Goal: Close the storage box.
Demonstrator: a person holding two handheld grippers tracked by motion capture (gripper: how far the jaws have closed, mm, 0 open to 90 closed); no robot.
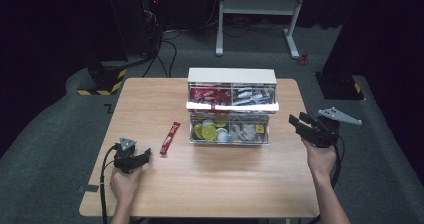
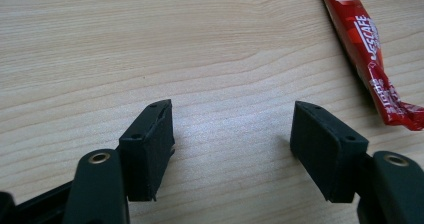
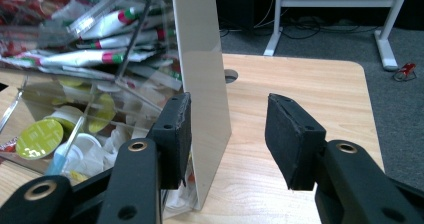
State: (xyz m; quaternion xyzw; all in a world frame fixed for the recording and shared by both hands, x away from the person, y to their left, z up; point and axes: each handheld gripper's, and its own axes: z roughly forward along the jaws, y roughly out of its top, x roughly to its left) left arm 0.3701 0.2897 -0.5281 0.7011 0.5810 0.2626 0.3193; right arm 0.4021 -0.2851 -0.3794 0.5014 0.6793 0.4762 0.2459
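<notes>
A red coffee sachet lies flat on the wooden table, left of a clear two-tier organizer box. Red and white sachets fill the box's upper tier; its lower drawer holds round capsules and small packets. My left gripper rests low on the table near the sachet's near end, jaws open with bare wood between them, the sachet off to their right. My right gripper hovers right of the box, open and holding nothing, facing the box's white side wall.
The table's right edge runs close beside my right hand. A cable hole is in the tabletop behind the box. Beyond the table stand a white desk frame, a yellow-and-black striped base and a dark base.
</notes>
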